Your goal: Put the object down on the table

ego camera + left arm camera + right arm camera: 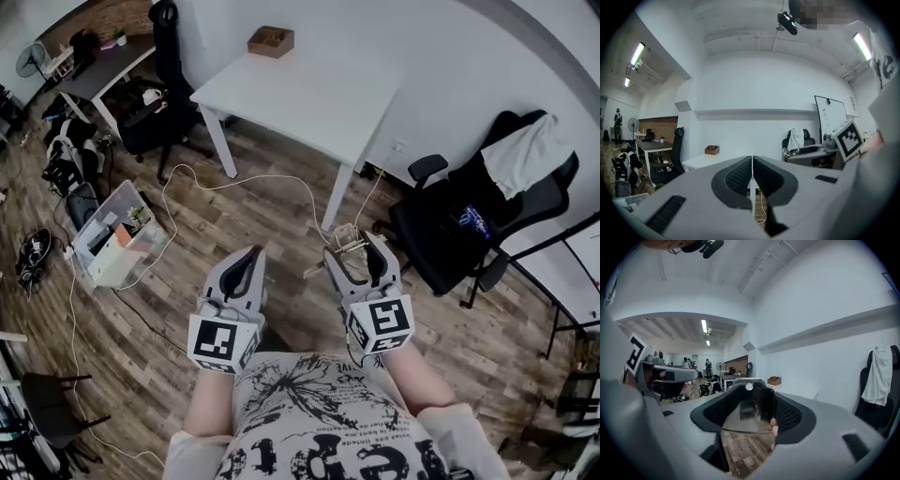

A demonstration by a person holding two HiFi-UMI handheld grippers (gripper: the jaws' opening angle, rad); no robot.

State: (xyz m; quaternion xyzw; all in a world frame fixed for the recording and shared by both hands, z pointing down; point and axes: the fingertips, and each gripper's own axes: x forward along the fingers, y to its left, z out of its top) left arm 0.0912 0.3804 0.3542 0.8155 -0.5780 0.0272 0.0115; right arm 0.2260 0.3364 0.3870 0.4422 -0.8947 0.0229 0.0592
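Nearest is the person's printed shirt (319, 427), and just ahead of it two grippers are held out side by side over the wooden floor (234, 202), both on the near side of the one white table (309, 94). The left gripper (253, 255) carries nothing; in its own view its jaws (752, 161) are pressed together, pad against pad, and aimed at the table. The right gripper (353, 248) has its jaws set wide and clamped on the single object (342, 239), a pale, partly see-through piece whose make I cannot tell. In the right gripper view the object (750, 411) fills the space from pad to pad. Its long axis seems to run along the jaws, with its rounded far end pointing away from the person and toward the table. It is up in the air, short of the table's near leg and lower than the tabletop, touching nothing but the pads. One small wooden box (271, 41) sits at the table's far edge. Two black office chairs flank the table: one (167, 56) to its left, one (478, 216) to its right with a white cloth draped over the back. One clear bin (117, 236) of odds and ends lies on the floor left of the table.
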